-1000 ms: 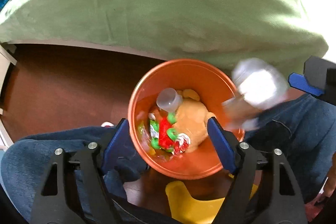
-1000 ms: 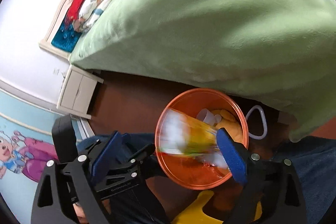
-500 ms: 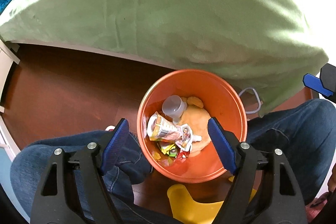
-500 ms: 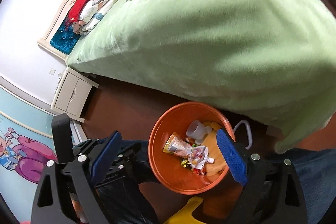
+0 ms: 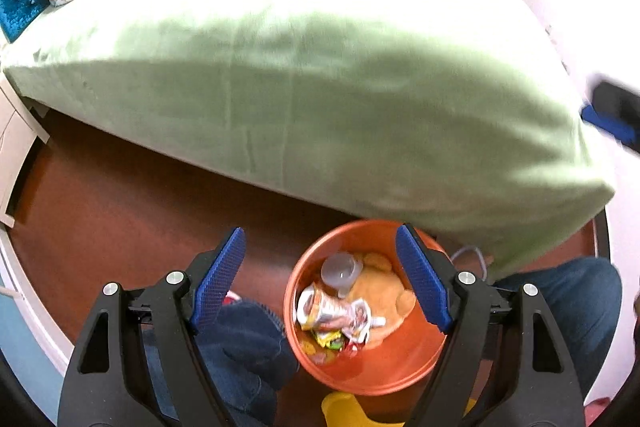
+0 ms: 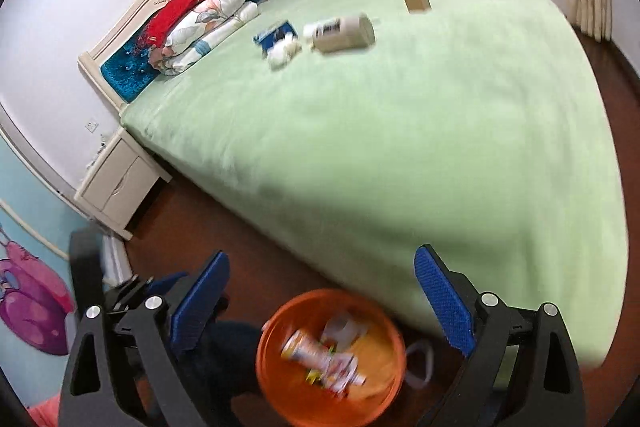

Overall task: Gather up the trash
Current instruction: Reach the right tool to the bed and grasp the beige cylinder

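Both my claws wide, empty: left claw [image 5: 320, 283] w/ orange bin [image 5: 384, 375] between fingers; right claw [image 6: 322, 301] just above bin, wrappers [image 6: 320, 355] inside.

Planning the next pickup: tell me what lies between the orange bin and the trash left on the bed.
Right wrist view: between the orange bin and the beige bottle, only bare green blanket and a strip of brown floor.

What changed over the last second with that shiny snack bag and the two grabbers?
The right gripper let the snack bag go; it dropped into the orange bin. Both grippers, the left gripper too, then lifted away, bringing the green bed into view. Both remain open; the bin stayed put.
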Demonstrator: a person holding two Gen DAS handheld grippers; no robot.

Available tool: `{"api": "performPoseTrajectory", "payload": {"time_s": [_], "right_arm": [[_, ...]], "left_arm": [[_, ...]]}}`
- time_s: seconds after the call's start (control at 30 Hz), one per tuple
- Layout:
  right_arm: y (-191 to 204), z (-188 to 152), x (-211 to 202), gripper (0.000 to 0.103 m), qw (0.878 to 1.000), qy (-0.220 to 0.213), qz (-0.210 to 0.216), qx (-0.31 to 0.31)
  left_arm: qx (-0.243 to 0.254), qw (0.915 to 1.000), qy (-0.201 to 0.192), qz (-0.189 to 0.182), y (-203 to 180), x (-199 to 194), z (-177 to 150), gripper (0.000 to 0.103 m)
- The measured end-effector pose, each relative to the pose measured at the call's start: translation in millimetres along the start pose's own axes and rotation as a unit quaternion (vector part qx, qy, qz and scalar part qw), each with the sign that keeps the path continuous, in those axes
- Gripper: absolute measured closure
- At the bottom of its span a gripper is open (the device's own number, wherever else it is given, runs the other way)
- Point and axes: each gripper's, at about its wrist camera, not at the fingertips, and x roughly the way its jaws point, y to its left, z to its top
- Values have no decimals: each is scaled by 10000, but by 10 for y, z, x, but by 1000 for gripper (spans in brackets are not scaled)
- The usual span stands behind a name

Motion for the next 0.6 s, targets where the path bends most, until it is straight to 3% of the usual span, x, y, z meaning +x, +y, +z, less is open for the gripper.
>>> {"api": "performPoseTrajectory", "payload": {"time_s": [0.27,0.4,0.6], "right_arm": [[130,1222,740,9,9945,-203,-817,-618],[119,1767,1225,7,9883,-291,-1456,-357],[149,2216,1846,5,9758,-206,-2176,-51]], "left_arm": [[-97,9998,-147,-10,72,8,289,27],[-157,9998,-148,-44,104,52,397,27],[-263,9995,-137,-64,173,128,520,27]]}}
